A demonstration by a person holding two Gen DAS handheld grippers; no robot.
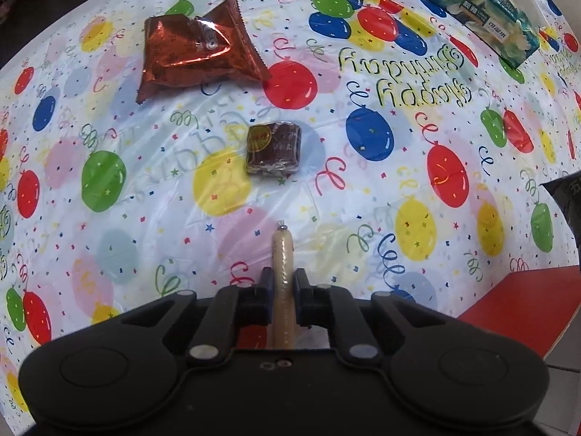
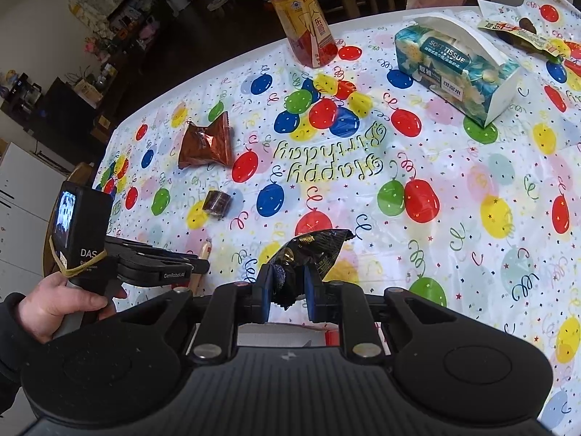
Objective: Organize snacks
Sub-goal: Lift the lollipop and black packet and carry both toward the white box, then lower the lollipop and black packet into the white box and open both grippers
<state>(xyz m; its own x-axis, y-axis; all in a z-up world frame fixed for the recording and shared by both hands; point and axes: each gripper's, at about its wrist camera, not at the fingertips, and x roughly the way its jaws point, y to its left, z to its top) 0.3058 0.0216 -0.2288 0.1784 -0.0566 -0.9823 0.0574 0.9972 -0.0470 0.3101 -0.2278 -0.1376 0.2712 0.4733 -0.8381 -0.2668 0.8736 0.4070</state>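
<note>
Desk (image 2: 454, 189) took up nearly all of both views, under a balloon-print birthday cloth. I judged the middle the best open room: mostly bare around the "Happy Birthday" lettering.

Tissue box (image 2: 457, 72) sat toward the far right, tea bottle (image 2: 303, 18) upright near the far edge; both well apart from the snacks, so no obstruction to my lanes.

Left gripper (image 1: 283, 283): jaws closed on a sausage stick (image 1: 283, 272), clamped mid-length and pointing forward along the fingers, clipped end out front. Held that way, I figured, so the tip stayed visible for placement. In the right view the left gripper (image 2: 201, 267) showed from the side, a hand (image 2: 54, 305) on its handle, low over the near-left corner.

Right gripper (image 2: 287, 283): jaws closed on a black snack packet (image 2: 312, 250), pinched at its crimped end, body fanning forward over the cloth. Couldn't tell whether it touched the desk.

Brown foil packet (image 1: 196, 47) lay flat toward the far left. Small dark wrapped cake (image 1: 274, 149) lay nearer, between the foil packet and my left gripper, apart from both.

Edges: near-right desk edge dropped off close beside the left gripper, something red (image 1: 523, 309) below. Left edge ran close past the foil packet. No container in view, so I judged grouping would happen on the cloth itself.
</note>
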